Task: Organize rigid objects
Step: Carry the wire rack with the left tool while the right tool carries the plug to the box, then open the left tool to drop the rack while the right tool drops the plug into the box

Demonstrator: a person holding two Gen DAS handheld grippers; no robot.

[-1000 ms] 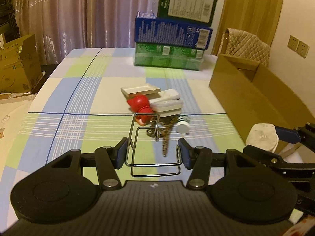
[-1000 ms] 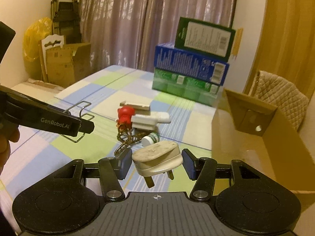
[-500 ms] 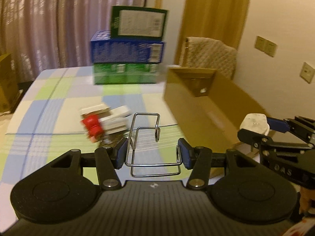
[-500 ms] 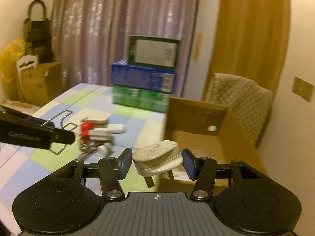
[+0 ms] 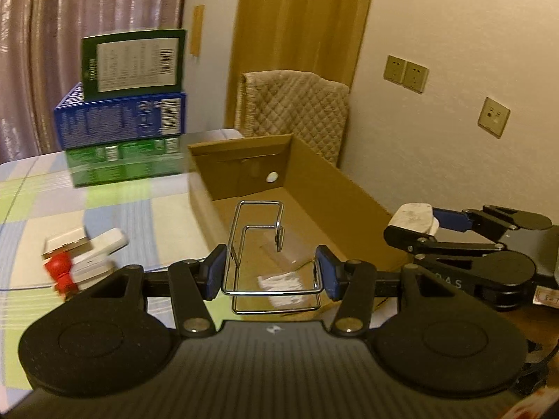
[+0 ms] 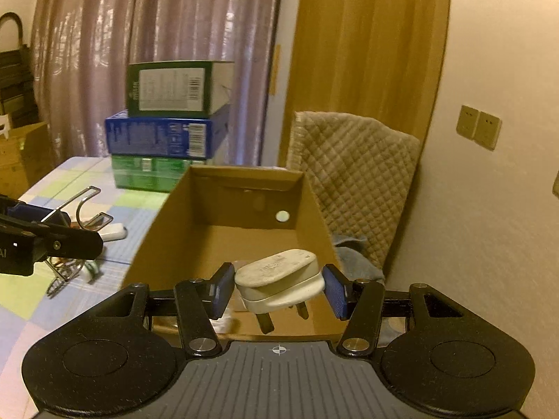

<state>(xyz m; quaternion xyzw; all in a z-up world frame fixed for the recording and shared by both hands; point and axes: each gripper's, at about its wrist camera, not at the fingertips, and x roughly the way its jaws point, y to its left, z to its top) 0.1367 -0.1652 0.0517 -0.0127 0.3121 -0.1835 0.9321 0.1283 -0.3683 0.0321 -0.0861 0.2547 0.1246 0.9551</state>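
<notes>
A: Item one, progress. Cardboard box [image 6: 223, 230], centre of the right wrist frame: floor bare except for what looks like tape and a paper label. Nothing deposited yet, by my reading.

B: Still out on the checked surface [image 5: 115, 209]?

A: A small pile, lower left of the left wrist frame: red piece [image 5: 61, 269], white blocks [image 5: 99, 249]; the rest too blurred to list. Those remain to be collected.

B: Item two, left claw [image 5: 270, 276].

A: Partly spread, pads pinching a wire rack [image 5: 260, 244] by its sides, held above the box's near end.

B: Right claw [image 6: 279, 288]?

A: Partly spread, pinching a white plug [image 6: 279, 279], prongs downward, over the box's near edge. Both items appear ready to release.
</notes>
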